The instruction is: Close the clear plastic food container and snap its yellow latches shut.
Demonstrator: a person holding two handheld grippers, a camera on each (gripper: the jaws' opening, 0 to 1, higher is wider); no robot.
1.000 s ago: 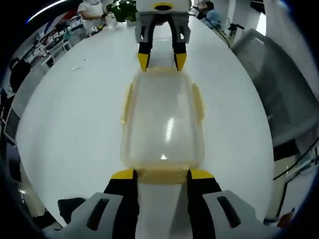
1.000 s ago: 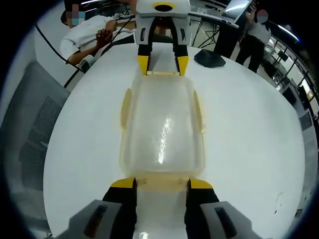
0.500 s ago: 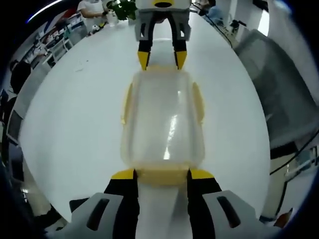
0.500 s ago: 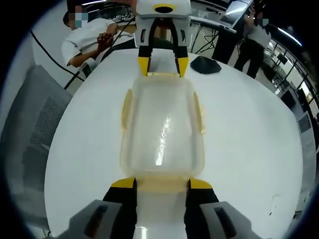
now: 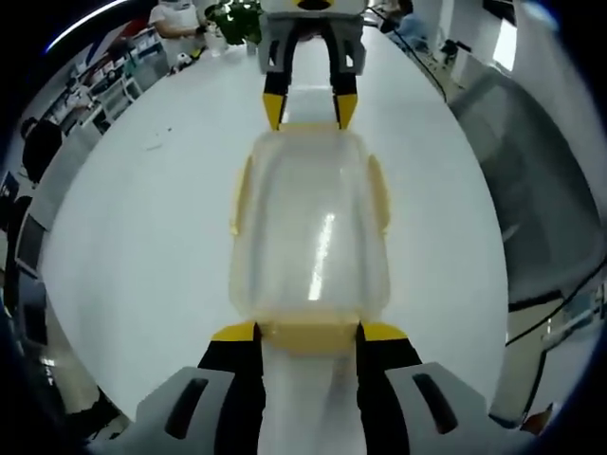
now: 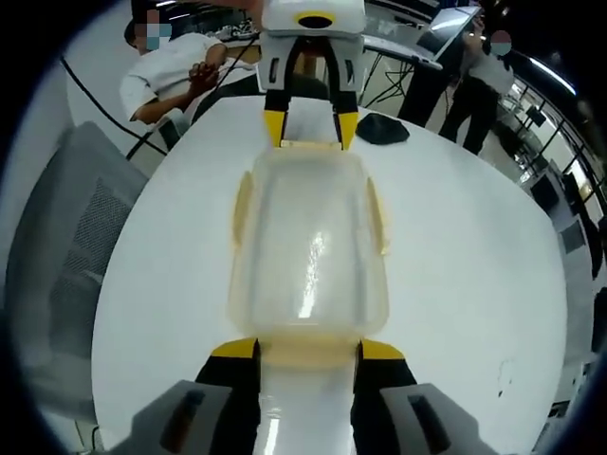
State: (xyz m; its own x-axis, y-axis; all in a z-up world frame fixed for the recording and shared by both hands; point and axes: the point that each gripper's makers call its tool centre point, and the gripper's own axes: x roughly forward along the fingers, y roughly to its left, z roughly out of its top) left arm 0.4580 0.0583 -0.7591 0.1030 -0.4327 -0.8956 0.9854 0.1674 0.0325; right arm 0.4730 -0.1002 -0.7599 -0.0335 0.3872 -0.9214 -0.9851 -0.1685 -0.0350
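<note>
on the round white table (image 5: 142, 246) the order runs from big to small, and the table itself is the biggest thing, with a grey mesh chair (image 6: 66, 246) pushed against its edge and seated people (image 6: 175, 71) at the far side in the right gripper view.

next comes the clear plastic food container (image 5: 310, 232), lying lengthwise between the two claws with its lid already down on the body. it looks light, thin-walled and glossy, so i judge it will flex if squeezed across the middle and may skate on the smooth table if pushed from one end alone. its firmest places are likely the rim and the ends.

the left claw (image 5: 308, 332) has its jaws apart, straddling the near yellow end latch (image 5: 309, 334), the yellow tips touching or just beside it; whether they press it i cannot tell. the right claw (image 6: 308, 351) stands the same way at the opposite end latch (image 6: 309, 349), and appears across the container in the left gripper view too.

the long side latches (image 5: 241, 197) look flared slightly outward, so probably not snapped yet. best hold is on the latch flaps, each pressed inward against the opposite claw's counter-hold.
</note>
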